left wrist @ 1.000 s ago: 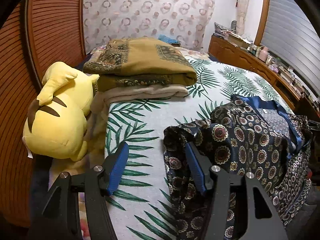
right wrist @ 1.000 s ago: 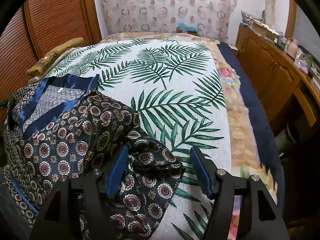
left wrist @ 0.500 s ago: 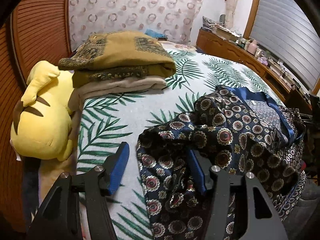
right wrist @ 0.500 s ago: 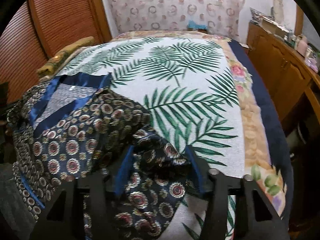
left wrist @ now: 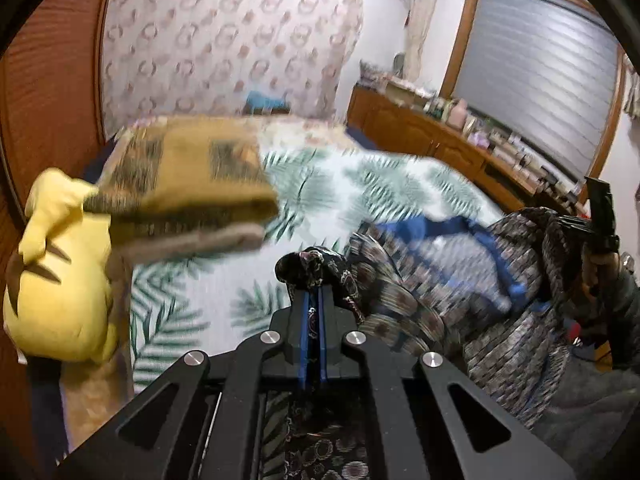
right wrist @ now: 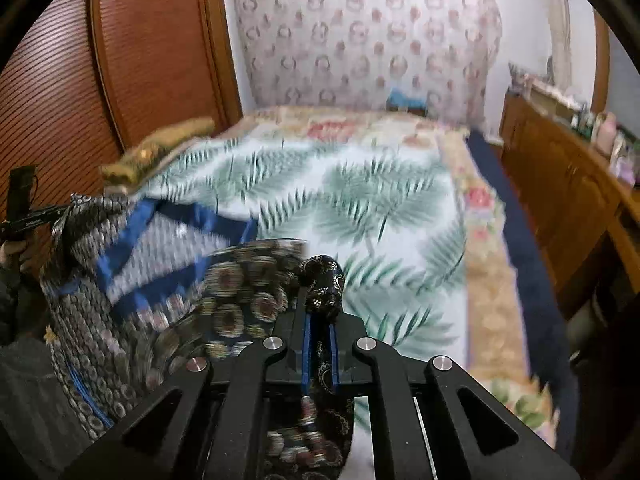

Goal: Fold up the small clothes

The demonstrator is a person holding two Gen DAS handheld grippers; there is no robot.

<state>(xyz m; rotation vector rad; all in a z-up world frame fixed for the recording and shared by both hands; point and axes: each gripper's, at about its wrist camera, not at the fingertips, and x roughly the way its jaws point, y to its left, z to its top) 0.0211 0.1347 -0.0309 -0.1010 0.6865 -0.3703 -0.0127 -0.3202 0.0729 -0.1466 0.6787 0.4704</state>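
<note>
Across the bed point(left wrist: 384, 184) lies the palm-leaf spread, and both views of it are now smeared with motion where a second ago they were sharp. More of the far wall and the window shows than before, and the spread sits lower in each view.

On the spread's near side, the dark medallion-print garment point(left wrist: 404, 300) with blue trim no longer lies flat: its two near ends are lifted and the cloth sags between them, the blue collar point(right wrist: 168, 236) open toward the headboard.

At the left edge the yellow plush point(left wrist: 56, 276) and the folded pile point(left wrist: 180, 184) keep their places beside each other, well apart from the garment.

Closest in, the left gripper point(left wrist: 313, 300), which stood wide open beside the garment's corner a second ago, is now clamped on a bunched end of it, cloth bulging above the blue pads. Likewise the right gripper point(right wrist: 320, 320), earlier straddling the other end with jaws apart, is pinched tight on it, fabric trailing down between its fingers.
</note>
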